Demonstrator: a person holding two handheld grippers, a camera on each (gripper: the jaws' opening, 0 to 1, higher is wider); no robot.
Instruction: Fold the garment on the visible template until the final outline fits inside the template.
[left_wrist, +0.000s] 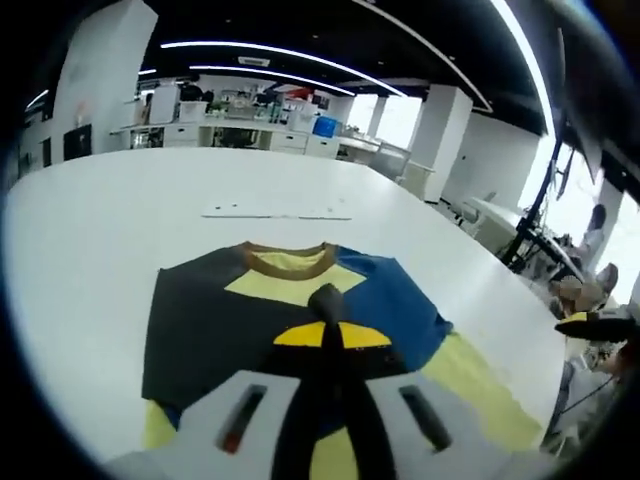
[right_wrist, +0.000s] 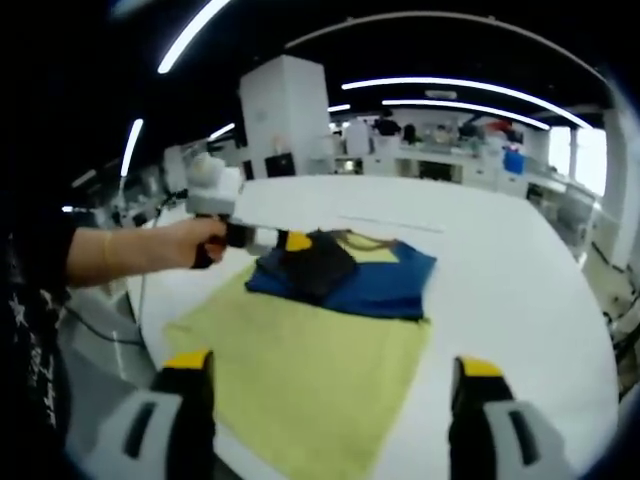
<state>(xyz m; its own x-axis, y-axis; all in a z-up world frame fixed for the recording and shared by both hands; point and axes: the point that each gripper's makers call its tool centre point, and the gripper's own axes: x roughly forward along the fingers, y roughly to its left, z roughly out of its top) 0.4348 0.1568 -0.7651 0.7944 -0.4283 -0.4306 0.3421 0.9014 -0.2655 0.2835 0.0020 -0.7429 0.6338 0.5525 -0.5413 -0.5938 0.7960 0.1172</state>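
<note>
Two pairs of jaws are mine, and the trouble could start on the left. My left gripper (left_wrist: 330, 325) has its jaws pressed together low over the garment (left_wrist: 210, 320), at the middle of the dark panel just below the collar. I cannot tell whether a pinch of cloth sits between them. If it does and I pull too far across, the fold will overshoot and the dark layer will bunch instead of lying flat. If it does not, the jaws will only drag the top layer and skew the whole shirt.

In the right gripper view the garment lies on the far part of the yellow template (right_wrist: 300, 380), dark fabric doubled over the blue. Its left edge sits close to the template's left border, near my hand (right_wrist: 195, 243), so I judge that a careless tug that way would push cloth over the outline and onto the white counter (left_wrist: 100, 220).

On the right, my right gripper (right_wrist: 333, 365) hangs with jaws spread wide, holding nothing, above the template's near edge. Nothing pins the blue side, so it may slide along with any pull.
</note>
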